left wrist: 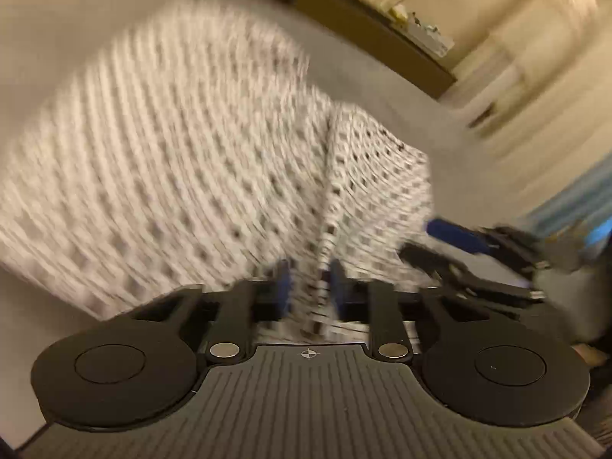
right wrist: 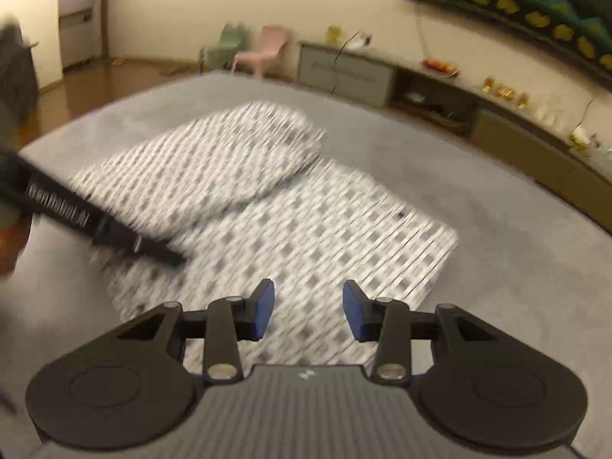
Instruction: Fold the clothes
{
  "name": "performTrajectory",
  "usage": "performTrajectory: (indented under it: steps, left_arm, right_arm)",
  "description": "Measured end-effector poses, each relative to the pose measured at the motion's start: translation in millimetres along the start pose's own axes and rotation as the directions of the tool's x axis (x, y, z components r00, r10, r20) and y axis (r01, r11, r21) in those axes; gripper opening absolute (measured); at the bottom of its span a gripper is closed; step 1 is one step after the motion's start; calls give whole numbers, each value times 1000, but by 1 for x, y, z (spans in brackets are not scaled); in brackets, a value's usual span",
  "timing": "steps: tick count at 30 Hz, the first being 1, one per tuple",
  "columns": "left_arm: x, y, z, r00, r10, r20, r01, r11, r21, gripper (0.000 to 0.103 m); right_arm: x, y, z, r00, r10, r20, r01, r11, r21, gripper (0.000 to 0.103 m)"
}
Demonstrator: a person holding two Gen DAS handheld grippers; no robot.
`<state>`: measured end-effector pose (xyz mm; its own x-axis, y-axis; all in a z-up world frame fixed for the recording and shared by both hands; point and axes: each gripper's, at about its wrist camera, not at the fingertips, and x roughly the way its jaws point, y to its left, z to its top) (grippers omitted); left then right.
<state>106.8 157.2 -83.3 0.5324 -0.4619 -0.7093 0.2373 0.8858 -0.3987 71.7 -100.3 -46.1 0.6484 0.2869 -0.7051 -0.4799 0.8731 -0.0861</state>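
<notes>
A white garment with a grey check pattern (right wrist: 275, 206) lies on the grey surface (right wrist: 478, 199), with one part folded over at the far left. My left gripper (left wrist: 308, 287) is shut on a bunched fold of the garment (left wrist: 172, 160) and lifts it off the surface. In the right wrist view the left gripper (right wrist: 111, 229) shows as a dark bar over the garment's left side. My right gripper (right wrist: 308, 310) is open and empty, hovering above the garment's near edge. In the left wrist view the right gripper (left wrist: 474, 252) is at the right. Both views are motion-blurred.
A long low cabinet (right wrist: 497, 114) with small items runs along the far wall. A pink chair (right wrist: 267, 49) and a green chair (right wrist: 225, 46) stand beyond the grey surface. Wooden floor (right wrist: 95, 84) lies at the far left.
</notes>
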Motion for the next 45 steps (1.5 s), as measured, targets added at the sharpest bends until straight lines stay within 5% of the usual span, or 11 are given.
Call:
performTrajectory:
  steps: [3, 6, 12, 16, 20, 25, 27, 28, 34, 39, 45]
  left_arm:
    - [-6, -28, -8, 993, 68, 93, -84, 980, 179, 17]
    - [13, -36, -12, 996, 83, 38, -89, 975, 204, 15]
    - [13, -20, -10, 1000, -8, -27, 9, 998, 57, 0]
    - [7, -8, -10, 989, -143, -49, 136, 984, -115, 0]
    - [16, 9, -11, 988, -127, -91, 105, 971, -214, 0]
    - [-3, -19, -7, 1000, 26, 16, -27, 999, 42, 13]
    - [3, -12, -8, 998, 55, -5, -55, 998, 24, 16]
    - [6, -5, -8, 998, 70, -9, -70, 998, 7, 4]
    - [-2, 23, -2, 986, 163, 18, -161, 983, -85, 0]
    - [2, 0, -4, 993, 118, 5, -118, 993, 1, 4]
    - [-4, -71, 7, 998, 18, 61, -30, 977, 211, 20]
  right_arm:
    - [-2, 10, -11, 1000, -27, -1, 27, 999, -39, 40]
    - [-24, 10, -16, 997, -24, 70, 25, 1000, -14, 40]
    - [-40, -3, -32, 997, -16, 71, 11, 997, 73, 40]
    - [-53, -17, -39, 996, 6, 89, -21, 986, 165, 57]
    - [-42, -33, -45, 997, 69, 45, -80, 948, 309, 58]
    - [-28, -32, -50, 988, 144, 49, -152, 907, 392, 49]
    - [-25, -24, -45, 992, 125, 33, -128, 926, 354, 27]
    - [-23, -20, -43, 994, 106, 21, -107, 937, 332, 18]
    - [-25, -17, -38, 998, 60, -19, -53, 962, 267, 6]
    - [-28, -25, -46, 994, 112, 3, -108, 951, 289, 9]
    - [-31, -33, -47, 984, 170, 52, -177, 913, 367, 36]
